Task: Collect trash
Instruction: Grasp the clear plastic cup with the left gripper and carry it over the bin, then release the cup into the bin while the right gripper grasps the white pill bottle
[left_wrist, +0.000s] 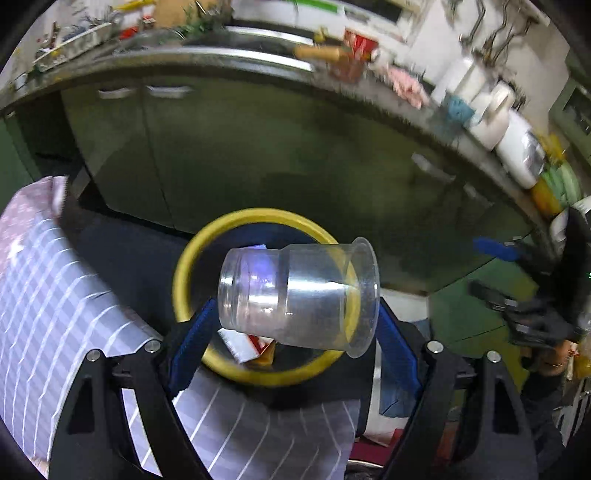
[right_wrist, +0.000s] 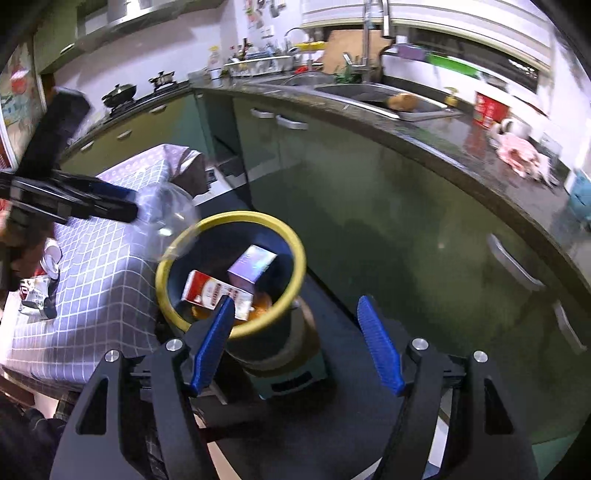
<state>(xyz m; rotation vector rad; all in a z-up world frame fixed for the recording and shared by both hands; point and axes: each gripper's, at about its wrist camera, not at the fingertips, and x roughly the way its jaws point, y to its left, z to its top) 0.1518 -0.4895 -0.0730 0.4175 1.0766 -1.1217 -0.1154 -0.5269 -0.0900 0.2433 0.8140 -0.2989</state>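
**Cup over the bin: let it drop clean**

Blue pads (left_wrist: 192, 343) of the left gripper (left_wrist: 295, 332) sit nearest the lens, one at 8 o'clock and one at 4 o'clock of the clear cup (left_wrist: 295, 295). That cup lies on its side between them, base to 9 o'clock, flared mouth to 3 o'clock. Whether the pads press its walls I cannot tell; the jaws stand wide, about the cup's own length. From the right wrist view the cup (right_wrist: 166, 221) hangs at 10 o'clock of the bin, partly over the yellow rim (right_wrist: 236, 218).

The bin (left_wrist: 184, 280) already holds a red-and-white carton (right_wrist: 207, 291), a pale box (right_wrist: 253, 264) and something orange beneath them. The right gripper (right_wrist: 295, 332) is empty, jaws apart, at 6 o'clock of the bin.

To do this step well, I judge:
- Carry the cup inward until its whole length is inside the ring; the mouth end now overlaps the rim at 3 o'clock in the left view and could catch and bounce out.
- Tip the base down, so it slides in rather than lying across the boxes.
- Spread the jaws only once it is centred and low.
- Keep the right gripper clear of the opening.

On the checked cloth (right_wrist: 103, 258) at 9 o'clock a crushed can (right_wrist: 37, 291) remains, likely the next pick.
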